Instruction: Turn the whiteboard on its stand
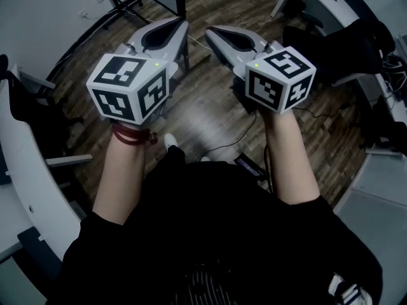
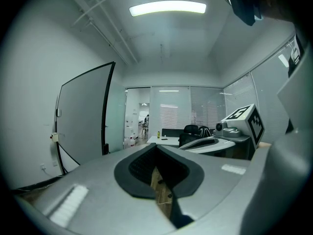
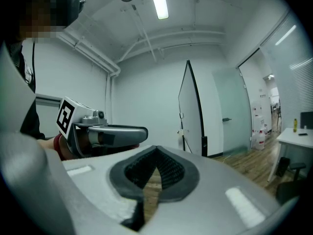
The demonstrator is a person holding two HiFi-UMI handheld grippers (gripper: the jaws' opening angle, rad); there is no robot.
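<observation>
**In an office room: two closed grippers facing a whiteboard**

Over a wooden floor [image 1: 213, 110], I hold a two-jaw gripper in each hand, side by side and pointing away from me. My left gripper [image 1: 180, 23] has its jaws pressed together at the tips, with nothing between them. Through the small gap behind the tips only floorboards show. My right gripper [image 1: 210, 32] is the same: jaws closed tip to tip, pinching nothing. The two grippers are near each other but not touching. Each carries a cube with black-and-white square markers at its back end, above my bare forearms. A red band [image 1: 130, 135] circles my left wrist, and my clothing is dark.

The whiteboard [image 2: 83, 116] stands on the floor ahead of me, well apart from both grippers and touched by neither. In the left gripper view it is a large pale panel in a black frame, to the left of the jaws, with its face showing. In the right gripper view it appears nearly edge-on, a thin upright shape just right of the line of the jaws.

Beyond the whiteboard is a frosted glass door [image 3: 227, 116]. Further right stands a white desk [image 2: 164, 141] with black office chairs [image 2: 193, 131] beside it. A long ceiling light [image 2: 167, 8] glows overhead.
</observation>
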